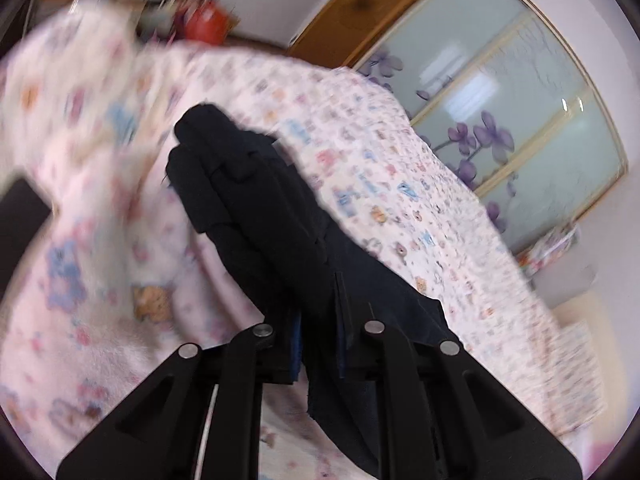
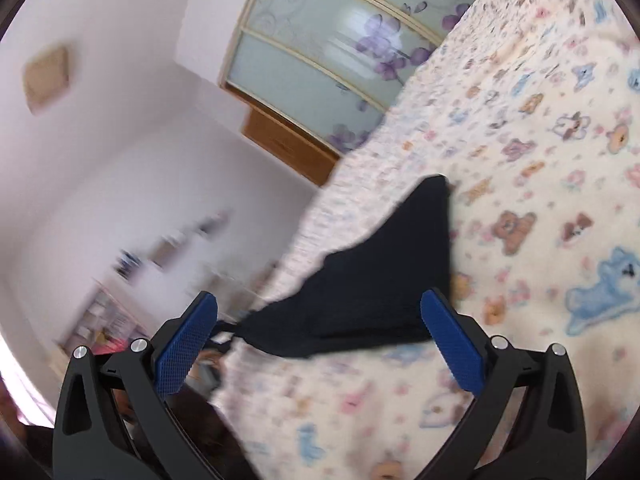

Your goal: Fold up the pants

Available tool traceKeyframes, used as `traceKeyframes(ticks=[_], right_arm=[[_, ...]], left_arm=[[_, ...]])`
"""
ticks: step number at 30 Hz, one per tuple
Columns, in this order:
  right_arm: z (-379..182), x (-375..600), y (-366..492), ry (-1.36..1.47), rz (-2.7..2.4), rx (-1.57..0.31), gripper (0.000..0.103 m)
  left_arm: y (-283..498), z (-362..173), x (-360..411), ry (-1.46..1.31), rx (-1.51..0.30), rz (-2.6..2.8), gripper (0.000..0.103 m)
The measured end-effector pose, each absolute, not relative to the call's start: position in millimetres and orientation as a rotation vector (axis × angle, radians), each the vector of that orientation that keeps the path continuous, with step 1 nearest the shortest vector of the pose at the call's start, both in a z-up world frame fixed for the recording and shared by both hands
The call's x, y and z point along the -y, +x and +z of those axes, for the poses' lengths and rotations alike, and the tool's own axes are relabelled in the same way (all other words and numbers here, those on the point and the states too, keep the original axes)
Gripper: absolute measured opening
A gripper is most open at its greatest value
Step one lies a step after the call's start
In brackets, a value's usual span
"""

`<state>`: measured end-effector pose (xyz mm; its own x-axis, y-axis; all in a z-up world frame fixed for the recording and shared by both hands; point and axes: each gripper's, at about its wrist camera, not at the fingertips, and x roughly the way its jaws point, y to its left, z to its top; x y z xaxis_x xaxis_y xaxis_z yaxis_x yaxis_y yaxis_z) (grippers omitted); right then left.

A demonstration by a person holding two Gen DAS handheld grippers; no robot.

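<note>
Dark navy pants (image 1: pixel 248 184) hang in a long bunched strip over the bed's teddy-bear cover (image 1: pixel 380 168). My left gripper (image 1: pixel 318 332) is shut on their near end, lifted off the bed, and cloth spills out from between the fingers. In the right wrist view a triangular part of the pants (image 2: pixel 392 252) is stretched above the cover (image 2: pixel 540 140). My right gripper (image 2: pixel 320 300) stands wide open there, and its blue pads (image 2: pixel 184 352) flank the cloth's near edge without pressing on it. Both views are motion-blurred.
A wardrobe with frosted sliding doors and purple flowers (image 1: pixel 520 112) stands beyond the bed, with a wooden panel (image 1: pixel 360 4) beside it. A bunched quilt (image 1: pixel 80 92) lies left of the pants. Blurred shelves (image 2: pixel 120 312) line the white wall.
</note>
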<state>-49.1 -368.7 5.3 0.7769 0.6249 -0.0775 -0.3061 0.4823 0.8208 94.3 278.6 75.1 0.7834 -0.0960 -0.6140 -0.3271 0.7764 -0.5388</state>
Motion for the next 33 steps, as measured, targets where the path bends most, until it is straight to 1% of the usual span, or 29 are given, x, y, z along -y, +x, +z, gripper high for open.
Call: traceKeyframes(ticks=[3,6,9,11,13,15,17,18,20,22,24,26,29,33], right_arm=[[8,377,-54,0.92,0.593,-0.355,0.102],[10,381,-55,0.947,0.606,-0.336,0.102],[12,386,-58,0.961,0.61,-0.315,0.102],[12,389,-60,0.967,0.605,-0.306,0.102],[10,391,-60,0.976,0.598,-0.303,0.102],[10,392,-62,0.985,0.591,-0.304,0.102],[9,393,-63,0.991,0.583,-0.308,0.102],[8,393,-63,0.993,0.578,-0.309,0.102],[7,395,-62,0.997,0.57,-0.311,0.102],[8,396,-63,0.996,0.563,-0.31,0.102],[8,398,-64,0.993,0.56,-0.307,0.102],[8,398,-63,0.997,0.56,-0.307,0.102],[5,398,-60,1.008,0.56,-0.32,0.102],[6,397,-60,0.994,0.553,-0.32,0.102]], left_arm=[[102,118,-228,-0.469,-0.634,0.13,0.012],[106,145,-166,-0.258,-0.601,0.088,0.012],[101,162,-97,-0.086,-0.563,0.005,0.012],[97,162,-51,0.02,-0.54,-0.061,0.012],[86,153,-5,0.135,-0.525,-0.14,0.012],[69,131,52,0.296,-0.523,-0.242,0.012],[50,91,96,0.479,-0.541,-0.318,0.013],[41,66,119,0.584,-0.57,-0.357,0.013],[31,25,145,0.706,-0.645,-0.404,0.014],[25,-3,152,0.752,-0.668,-0.409,0.014],[20,-6,152,0.771,-0.618,-0.399,0.014],[18,1,150,0.765,-0.586,-0.396,0.014],[24,16,143,0.678,-0.615,-0.401,0.014],[11,46,137,0.599,-0.508,-0.41,0.013]])
